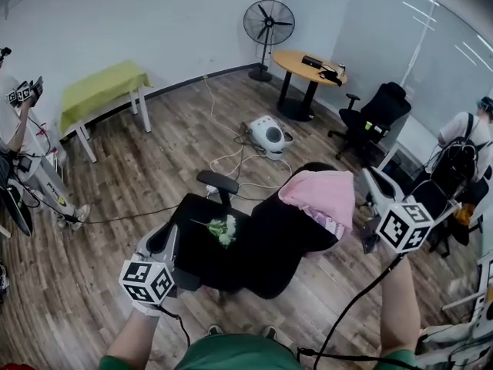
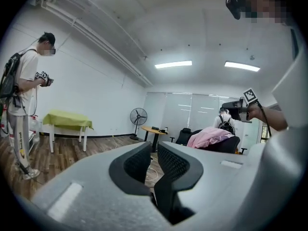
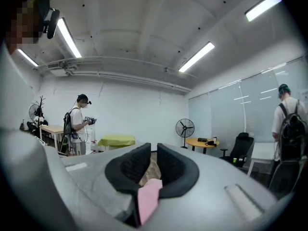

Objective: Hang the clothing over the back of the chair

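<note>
A pink piece of clothing (image 1: 320,195) lies draped over the top of the black office chair's backrest (image 1: 266,260). It also shows in the left gripper view as pink clothing (image 2: 211,137), far right. My right gripper (image 1: 375,190) is at the clothing's right edge. In the right gripper view its jaws (image 3: 154,150) stand close together with a fold of pink cloth (image 3: 149,196) pinched low between the pads. My left gripper (image 1: 164,241) hangs by the seat's left side, away from the clothing. Its jaws (image 2: 155,150) are closed to a slit with nothing between them.
A small white-and-green bunch (image 1: 223,228) lies on the seat. Behind the chair are a white floor device (image 1: 269,136) with cables, a green-covered table (image 1: 104,87), a fan (image 1: 269,23), a round wooden table (image 1: 304,66) and another black chair (image 1: 377,114). People stand at far left (image 1: 15,129) and right (image 1: 462,149).
</note>
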Action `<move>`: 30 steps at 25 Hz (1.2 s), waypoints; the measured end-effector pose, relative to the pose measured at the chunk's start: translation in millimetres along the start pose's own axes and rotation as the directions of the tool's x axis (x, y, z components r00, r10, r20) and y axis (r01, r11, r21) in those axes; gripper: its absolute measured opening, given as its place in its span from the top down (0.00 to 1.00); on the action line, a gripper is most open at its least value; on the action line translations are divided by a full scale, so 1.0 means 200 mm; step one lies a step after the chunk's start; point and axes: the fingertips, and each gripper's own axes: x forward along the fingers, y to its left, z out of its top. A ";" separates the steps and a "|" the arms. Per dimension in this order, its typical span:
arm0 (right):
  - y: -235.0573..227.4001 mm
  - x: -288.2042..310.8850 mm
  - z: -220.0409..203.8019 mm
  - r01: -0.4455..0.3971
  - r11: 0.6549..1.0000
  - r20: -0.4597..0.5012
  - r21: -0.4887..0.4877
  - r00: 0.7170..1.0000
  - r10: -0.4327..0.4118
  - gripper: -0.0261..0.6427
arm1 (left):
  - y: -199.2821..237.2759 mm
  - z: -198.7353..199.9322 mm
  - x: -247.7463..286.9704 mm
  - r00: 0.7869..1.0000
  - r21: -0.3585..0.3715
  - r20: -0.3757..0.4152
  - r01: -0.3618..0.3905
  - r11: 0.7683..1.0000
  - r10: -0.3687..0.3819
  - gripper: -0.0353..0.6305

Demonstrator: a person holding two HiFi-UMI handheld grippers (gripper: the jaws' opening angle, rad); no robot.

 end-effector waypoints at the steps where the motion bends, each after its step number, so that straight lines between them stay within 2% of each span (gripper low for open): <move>1: -0.02 -0.06 -0.01 0.016 1.000 0.017 0.012 1.000 -0.016 0.89 | -0.04 0.01 0.03 1.000 0.003 0.002 0.013 1.000 -0.013 0.87; 8: -0.12 -0.46 -0.16 0.177 0.984 0.122 0.022 0.976 -0.179 0.91 | -0.30 0.00 0.16 0.997 -0.001 0.001 0.073 0.997 -0.073 0.87; 13: -0.18 -0.62 -0.22 0.240 0.970 0.153 0.049 0.957 -0.245 0.95 | -0.43 0.01 0.17 0.997 0.008 0.004 0.078 0.997 -0.078 0.87; 21: -0.27 -0.81 -0.18 0.221 0.974 0.269 0.054 0.936 -0.227 0.95 | -0.58 0.05 0.10 0.999 0.018 0.033 0.029 0.999 -0.030 0.87; 30: -0.35 -0.88 -0.16 0.172 0.984 0.305 0.049 0.936 -0.179 0.95 | -0.71 -0.02 0.01 0.999 0.023 0.011 -0.031 0.999 0.030 0.87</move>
